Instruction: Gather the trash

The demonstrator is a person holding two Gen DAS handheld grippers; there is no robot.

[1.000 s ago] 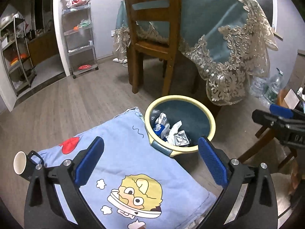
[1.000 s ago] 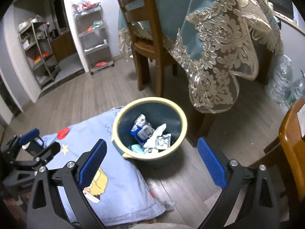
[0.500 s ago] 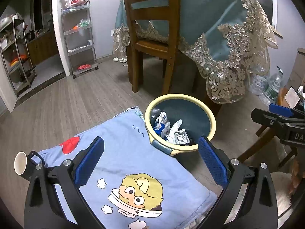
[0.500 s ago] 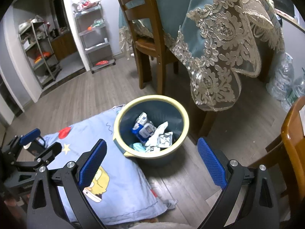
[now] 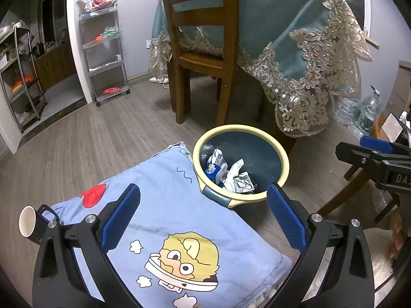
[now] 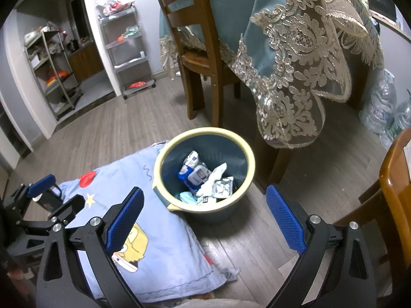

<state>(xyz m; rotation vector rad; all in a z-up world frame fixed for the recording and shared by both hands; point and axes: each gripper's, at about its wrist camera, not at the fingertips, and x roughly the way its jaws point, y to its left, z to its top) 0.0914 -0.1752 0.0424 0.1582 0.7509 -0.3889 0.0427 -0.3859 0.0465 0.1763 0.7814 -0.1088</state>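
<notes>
Both grippers, left (image 5: 203, 213) and right (image 6: 204, 214), gape empty above the bin (image 6: 164, 154) (wrappers (image 6: 205, 177) inside); no loose trash visible, collection seemingly done.

bin: round trash bin (image 6: 164, 163), yellow rim, dark blue wall, upright on wood floor, touching the blue cushion's edge
bin fill: partly full, trash low in bottom
wet wipes pack (image 6: 194, 173): blue/white, flat-ish, left-centre of pile
crumpled tissue (image 6: 213, 177): white, centre, over other trash
foil blister pack (image 6: 223, 188): silver, right side of pile
teal scrap (image 6: 186, 196): near front wall, partly hidden
</notes>
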